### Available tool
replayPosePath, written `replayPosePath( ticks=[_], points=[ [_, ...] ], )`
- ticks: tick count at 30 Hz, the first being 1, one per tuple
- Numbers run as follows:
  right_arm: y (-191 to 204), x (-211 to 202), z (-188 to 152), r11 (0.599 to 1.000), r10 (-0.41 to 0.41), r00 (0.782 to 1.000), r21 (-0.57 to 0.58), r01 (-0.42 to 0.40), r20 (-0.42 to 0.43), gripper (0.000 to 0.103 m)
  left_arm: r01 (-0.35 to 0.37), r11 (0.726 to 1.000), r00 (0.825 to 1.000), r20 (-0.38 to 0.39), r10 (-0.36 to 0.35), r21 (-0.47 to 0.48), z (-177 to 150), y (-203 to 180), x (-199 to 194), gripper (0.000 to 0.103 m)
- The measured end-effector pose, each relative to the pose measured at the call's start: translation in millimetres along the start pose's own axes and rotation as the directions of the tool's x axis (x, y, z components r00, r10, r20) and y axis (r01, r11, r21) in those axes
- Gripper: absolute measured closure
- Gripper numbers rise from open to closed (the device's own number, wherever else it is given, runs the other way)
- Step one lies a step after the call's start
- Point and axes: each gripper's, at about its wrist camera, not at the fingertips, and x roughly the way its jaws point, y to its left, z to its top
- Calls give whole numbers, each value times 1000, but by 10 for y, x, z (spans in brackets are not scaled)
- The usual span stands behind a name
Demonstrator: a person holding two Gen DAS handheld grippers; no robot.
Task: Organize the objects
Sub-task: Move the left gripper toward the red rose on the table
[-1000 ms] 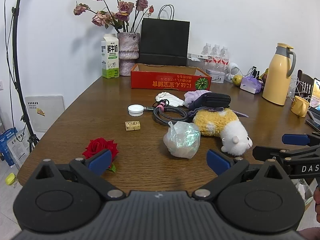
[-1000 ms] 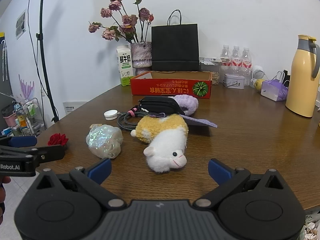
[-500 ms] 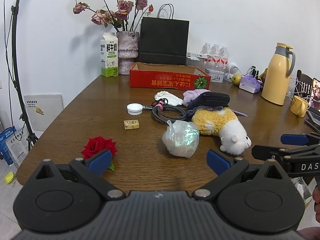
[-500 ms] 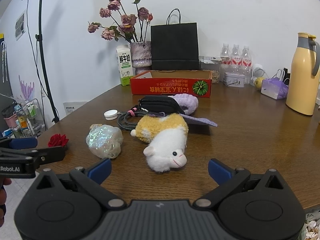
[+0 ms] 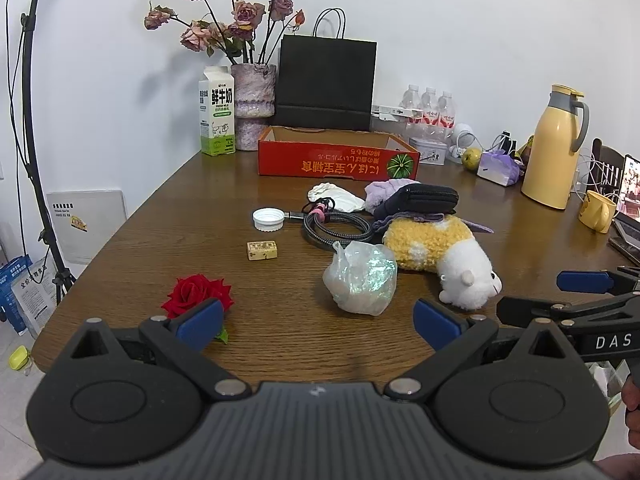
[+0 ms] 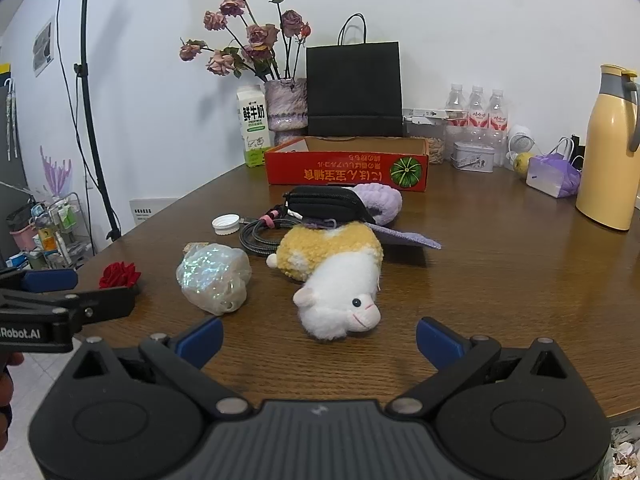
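Loose objects lie on the wooden table (image 5: 160, 248): a red rose (image 5: 196, 294), a small yellow block (image 5: 262, 250), a white cap (image 5: 268, 219), a coiled cable (image 5: 336, 230), a shiny plastic bag (image 5: 362, 278), a yellow-white plush (image 5: 440, 254), a black pouch (image 5: 420, 198). A red cardboard box (image 5: 338, 160) stands behind them. My left gripper (image 5: 316, 322) is open and empty at the near edge, facing the bag. My right gripper (image 6: 318, 336) is open and empty, just short of the plush (image 6: 340, 276).
A milk carton (image 5: 217, 112), a vase of dried roses (image 5: 253, 108) and a black paper bag (image 5: 326, 84) stand at the back. A yellow jug (image 5: 558, 146), water bottles (image 5: 430, 106) and a mug (image 5: 598, 212) are on the right. A light stand (image 5: 28, 120) is left of the table.
Both grippers have shifted only slightly; the scene sits a touch lower in the left wrist view. No object has moved.
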Motion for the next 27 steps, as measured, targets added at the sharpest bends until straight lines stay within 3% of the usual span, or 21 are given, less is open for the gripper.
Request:
replayPosePath(
  ticks=[27],
  points=[
    [-14, 41, 7, 1000, -14, 1000, -8, 14, -3, 0, -18, 1000, 1000, 3, 18, -5, -1, 77, 36, 0]
  ],
)
